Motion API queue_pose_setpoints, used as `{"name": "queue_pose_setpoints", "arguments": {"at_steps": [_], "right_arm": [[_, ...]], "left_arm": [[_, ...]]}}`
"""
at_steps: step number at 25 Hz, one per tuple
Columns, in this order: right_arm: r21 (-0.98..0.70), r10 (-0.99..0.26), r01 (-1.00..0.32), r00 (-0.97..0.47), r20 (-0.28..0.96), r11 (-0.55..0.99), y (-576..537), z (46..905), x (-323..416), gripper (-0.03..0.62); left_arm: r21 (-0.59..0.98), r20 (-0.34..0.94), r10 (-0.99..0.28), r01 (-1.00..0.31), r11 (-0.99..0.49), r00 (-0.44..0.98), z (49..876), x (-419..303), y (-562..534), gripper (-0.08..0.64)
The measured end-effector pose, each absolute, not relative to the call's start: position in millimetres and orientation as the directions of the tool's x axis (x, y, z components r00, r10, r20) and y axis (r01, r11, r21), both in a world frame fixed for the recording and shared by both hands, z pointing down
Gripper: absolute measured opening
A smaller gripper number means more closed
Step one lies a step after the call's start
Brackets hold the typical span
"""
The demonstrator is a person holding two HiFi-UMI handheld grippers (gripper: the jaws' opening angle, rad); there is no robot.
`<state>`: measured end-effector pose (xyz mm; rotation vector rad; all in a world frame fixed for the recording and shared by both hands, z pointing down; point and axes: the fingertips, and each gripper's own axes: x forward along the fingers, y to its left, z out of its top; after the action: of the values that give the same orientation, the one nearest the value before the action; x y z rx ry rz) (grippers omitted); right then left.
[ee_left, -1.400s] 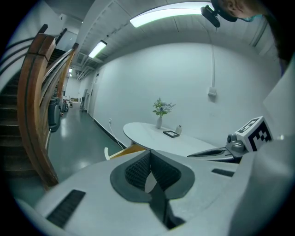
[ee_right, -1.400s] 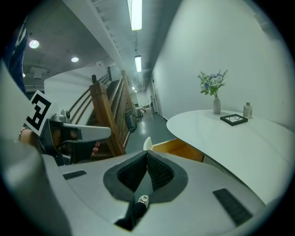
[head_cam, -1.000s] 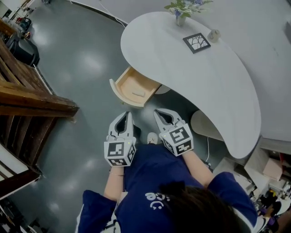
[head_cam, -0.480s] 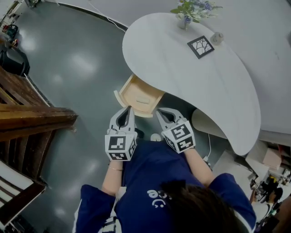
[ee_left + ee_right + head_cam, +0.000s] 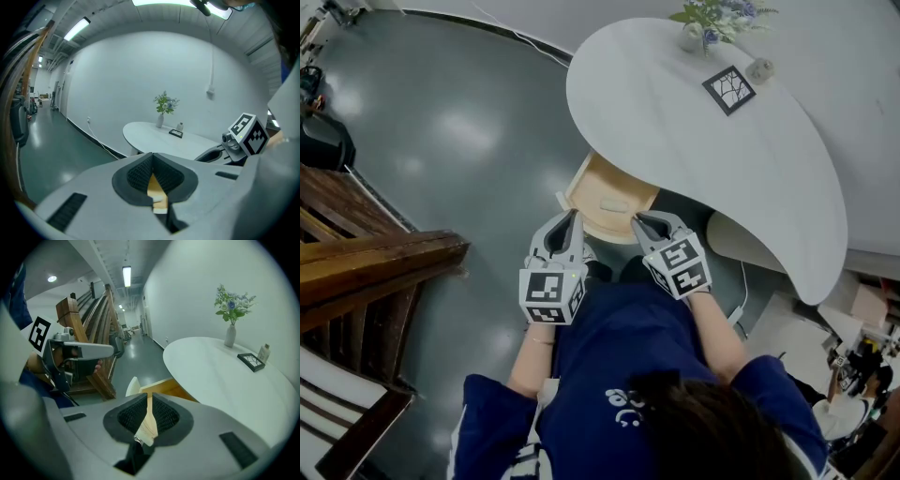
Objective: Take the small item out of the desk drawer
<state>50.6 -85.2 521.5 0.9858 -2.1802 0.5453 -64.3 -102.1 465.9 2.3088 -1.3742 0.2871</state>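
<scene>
- The grey floor (image 5: 459, 141) fills the upper left of the head view, with a wooden staircase (image 5: 366, 272) along the left edge.
- A white curved desk (image 5: 712, 159) sweeps across the upper right.
- The person's blue top (image 5: 619, 375) takes up the bottom centre.
- The wooden drawer (image 5: 598, 181) stands pulled out from under the desk's lower left edge, at frame centre.
- The left gripper (image 5: 574, 217) hangs just beside the drawer's front left corner, tips pressed together, nothing gripped.
- The right gripper (image 5: 639, 221) hangs near the drawer's front right corner. Its jaws have just been opening to a narrow slit, with nothing between them.
- A vase of flowers (image 5: 694, 37), a framed picture (image 5: 729, 89) and a small jar (image 5: 759, 69) sit at the desk's top end.
- The small item (image 5: 612, 204), flat and pale, lies on the drawer's bottom, between the two grippers' tips and a little above them in the frame.
</scene>
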Motion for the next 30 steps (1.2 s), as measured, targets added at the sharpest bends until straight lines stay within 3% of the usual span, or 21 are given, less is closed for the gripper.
{"name": "queue_pose_setpoints", "arguments": {"at_steps": [13,21,30], "right_arm": [[-0.087,-0.324,-0.663,-0.470,0.821,0.743,-99.8,558.0,34.3,0.117],[-0.131,-0.120,-0.485,-0.451,0.884,0.865,-109.4,604.2,14.3,0.140],[-0.138,0.017,-0.323,-0.351,0.936,0.936,-110.3,653.3,4.6,0.158]], "left_arm": [[0.272,0.405,-0.818,-0.908,-0.319,0.409,467.5,-91.8,-114.0,0.003],[0.264,0.456,-0.839,-0.946,-0.189,0.295,458.1,-113.0,-103.5,0.003],[0.220,0.474,-0.866,-0.974,-0.061,0.161,452.5,-130.9,-98.1,0.003]]}}
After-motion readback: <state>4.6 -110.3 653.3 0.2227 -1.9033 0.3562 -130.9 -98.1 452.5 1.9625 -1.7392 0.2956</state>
